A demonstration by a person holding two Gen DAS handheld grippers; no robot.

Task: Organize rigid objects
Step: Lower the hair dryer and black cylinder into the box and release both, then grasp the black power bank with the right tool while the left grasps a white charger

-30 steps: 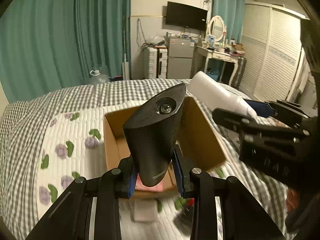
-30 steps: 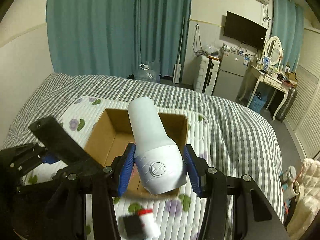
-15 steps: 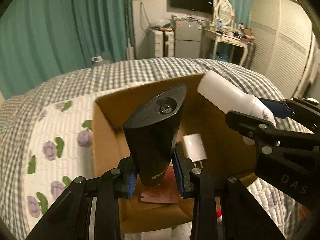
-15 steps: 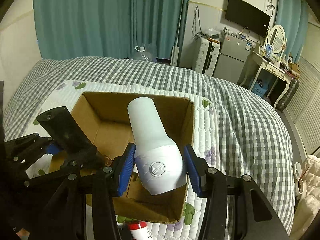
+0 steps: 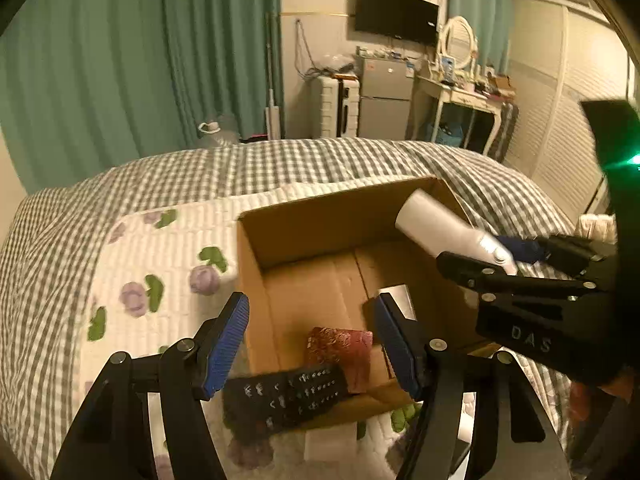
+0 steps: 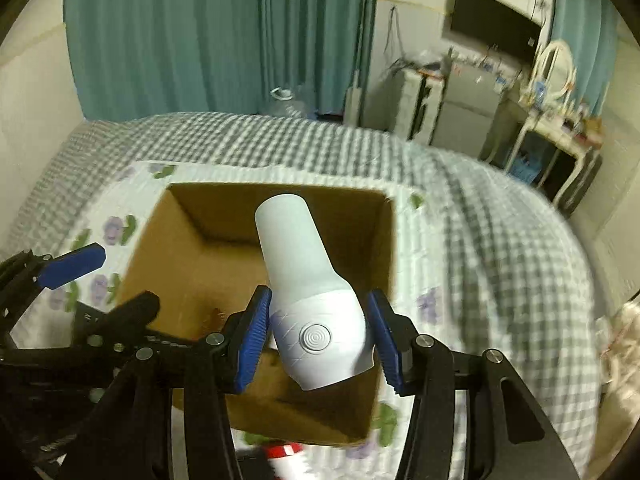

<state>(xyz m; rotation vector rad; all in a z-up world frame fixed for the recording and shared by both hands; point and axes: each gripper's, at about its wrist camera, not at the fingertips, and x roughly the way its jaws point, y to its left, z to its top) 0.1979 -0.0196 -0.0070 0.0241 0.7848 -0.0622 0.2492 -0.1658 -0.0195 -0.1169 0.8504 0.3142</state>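
Blue ribbed pads line the left gripper [image 5: 312, 344], whose fingers stand spread with nothing between them, low in the left wrist view over the near wall of the cardboard box [image 5: 256, 248]. Just under them a black remote-like device [image 5: 284, 398] lies tilted across that near wall, half in and half out, beside a dark red patterned item [image 5: 340, 354] on the box floor; a pale flat piece [image 5: 396, 300] rests further in.

At the right of that view, and at the centre of the right wrist view, the right gripper [image 6: 316, 340] pinches the wide end of a white bottle-shaped device [image 6: 308, 292], its narrow end pointing over the box opening. The right pad seems barely to touch it.

Risks, as I judge them: the black device could tip off the wall onto the quilted bedspread [image 5: 160, 256], since it is not settled inside. The white device, let go from this height and angle, could strike the far wall or land on the items below.
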